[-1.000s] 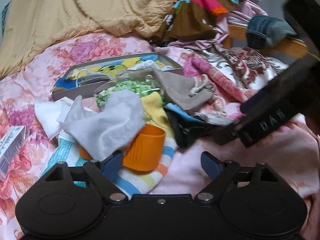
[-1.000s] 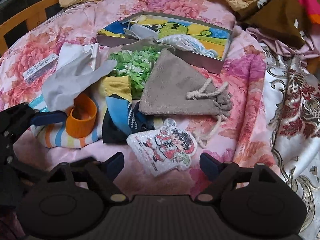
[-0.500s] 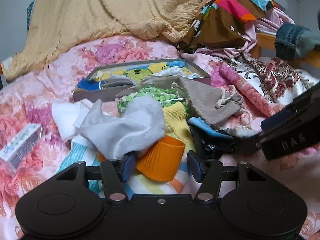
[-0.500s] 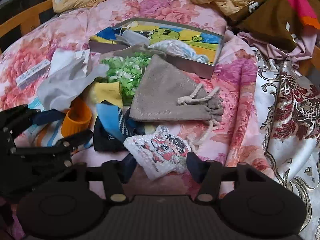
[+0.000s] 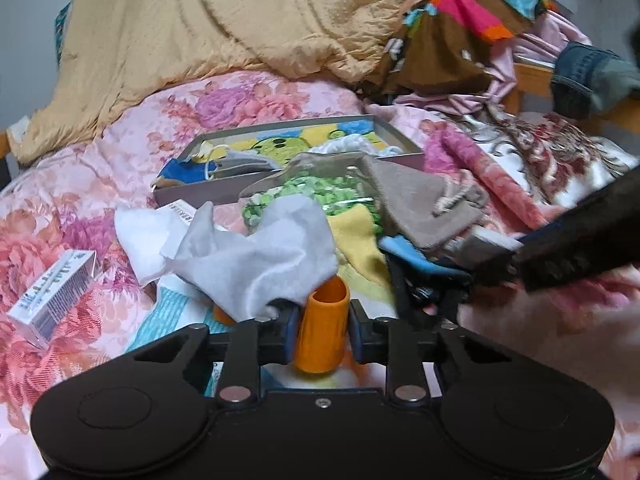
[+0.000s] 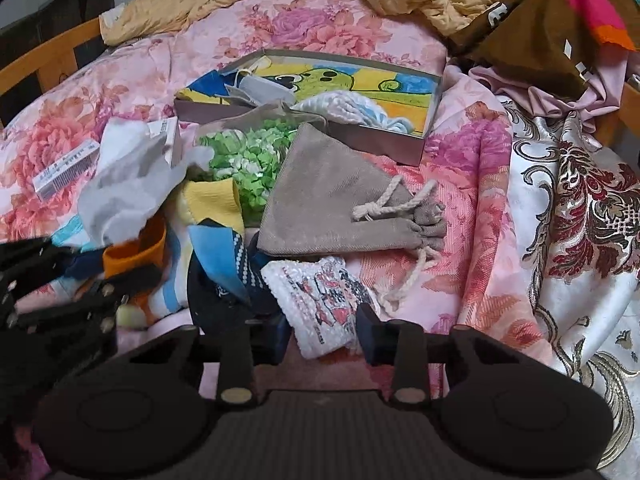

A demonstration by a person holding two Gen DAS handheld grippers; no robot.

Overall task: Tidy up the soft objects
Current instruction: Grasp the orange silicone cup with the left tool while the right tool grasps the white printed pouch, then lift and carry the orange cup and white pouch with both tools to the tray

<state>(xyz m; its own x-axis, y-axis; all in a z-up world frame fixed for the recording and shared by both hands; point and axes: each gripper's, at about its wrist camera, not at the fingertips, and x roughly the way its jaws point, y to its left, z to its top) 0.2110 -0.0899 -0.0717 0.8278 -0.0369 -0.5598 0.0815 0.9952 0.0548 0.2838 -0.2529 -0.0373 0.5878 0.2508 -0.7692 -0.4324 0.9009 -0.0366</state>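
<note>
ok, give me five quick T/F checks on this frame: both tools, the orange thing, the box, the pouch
1. The left tool is closed on the orange sleeve. True.
2. The right tool is wide open over bare quilt. False: its fingers are either side of the white printed cloth.
3. The grey drawstring pouch lies inside the shallow box. False: it lies on the quilt in front of it.
4. A white cloth drapes over the orange sleeve's far end. True.
5. The box is empty. False: it holds a grey face mask and white knitwear.

No text is legible; the print on the small white carton point(image 5: 54, 294) is too blurred to read.
</note>
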